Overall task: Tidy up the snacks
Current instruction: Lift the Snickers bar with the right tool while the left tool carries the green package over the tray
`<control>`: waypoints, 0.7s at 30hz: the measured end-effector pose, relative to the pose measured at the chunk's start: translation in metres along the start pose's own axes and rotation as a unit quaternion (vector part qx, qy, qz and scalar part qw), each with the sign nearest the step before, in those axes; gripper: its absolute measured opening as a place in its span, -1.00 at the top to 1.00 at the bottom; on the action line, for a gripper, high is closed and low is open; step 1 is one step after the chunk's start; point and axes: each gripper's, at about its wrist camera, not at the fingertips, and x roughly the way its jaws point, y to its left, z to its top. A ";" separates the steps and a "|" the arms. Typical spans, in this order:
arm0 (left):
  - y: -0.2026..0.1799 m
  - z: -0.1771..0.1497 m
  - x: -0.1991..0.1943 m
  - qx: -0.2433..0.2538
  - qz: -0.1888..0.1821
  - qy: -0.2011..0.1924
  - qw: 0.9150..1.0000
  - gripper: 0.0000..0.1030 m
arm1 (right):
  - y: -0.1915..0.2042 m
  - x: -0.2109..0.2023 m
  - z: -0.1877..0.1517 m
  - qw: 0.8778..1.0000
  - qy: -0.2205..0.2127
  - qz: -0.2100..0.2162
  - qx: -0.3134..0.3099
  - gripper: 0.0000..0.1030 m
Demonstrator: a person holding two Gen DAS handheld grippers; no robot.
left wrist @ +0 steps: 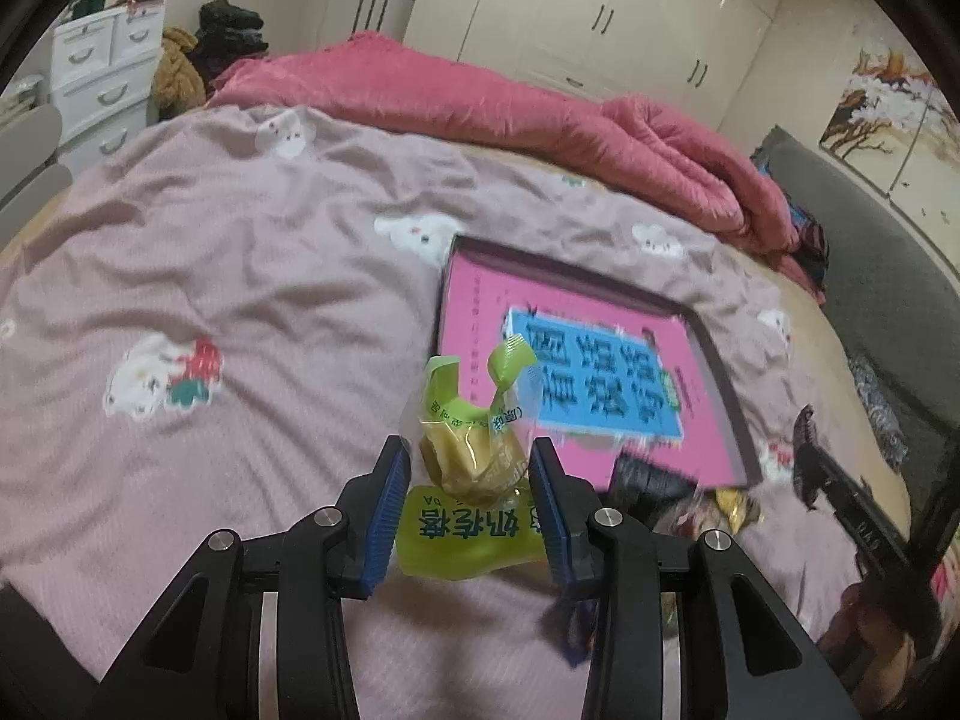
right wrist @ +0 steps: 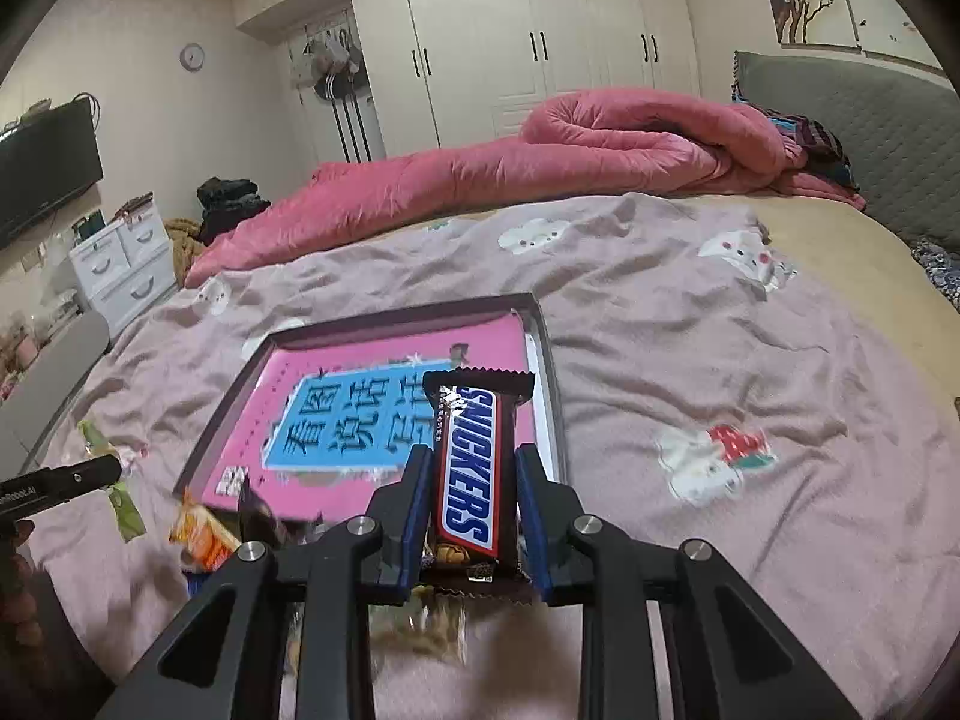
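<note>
The left gripper point(left wrist: 468, 468) clenches a green-wrapped candy point(left wrist: 465, 450) above the pink bedsheet point(left wrist: 240, 276); the right gripper point(right wrist: 474, 498) grips a Snickers bar point(right wrist: 471, 468) — both just short of the dark-rimmed tray point(right wrist: 543, 324) holding a pink book point(right wrist: 372, 396).

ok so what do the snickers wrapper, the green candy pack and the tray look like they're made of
Snickers wrapper: glossy printed plastic film, judging by the shine and the crimped zigzag end.
Green candy pack: thin, partly clear plastic film; the yellowish sweet shows through and the top is twisted.
Tray: stiff and dark-rimmed with a thin raised edge; probably metal or plastic, the views leave it open. Its pink and blue printed base looks like paper or card.
</note>
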 end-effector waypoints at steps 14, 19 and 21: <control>-0.024 0.033 0.028 0.003 0.001 -0.023 1.000 0.18 | 0.002 0.033 0.018 1.000 0.003 0.009 0.012 0.45; -0.029 0.038 0.046 0.005 0.003 -0.001 1.000 0.18 | 0.003 0.041 0.018 1.000 0.009 0.009 0.007 0.45; -0.033 0.038 0.053 0.013 0.008 0.002 1.000 0.18 | 0.003 0.044 0.018 1.000 0.013 0.011 0.008 0.45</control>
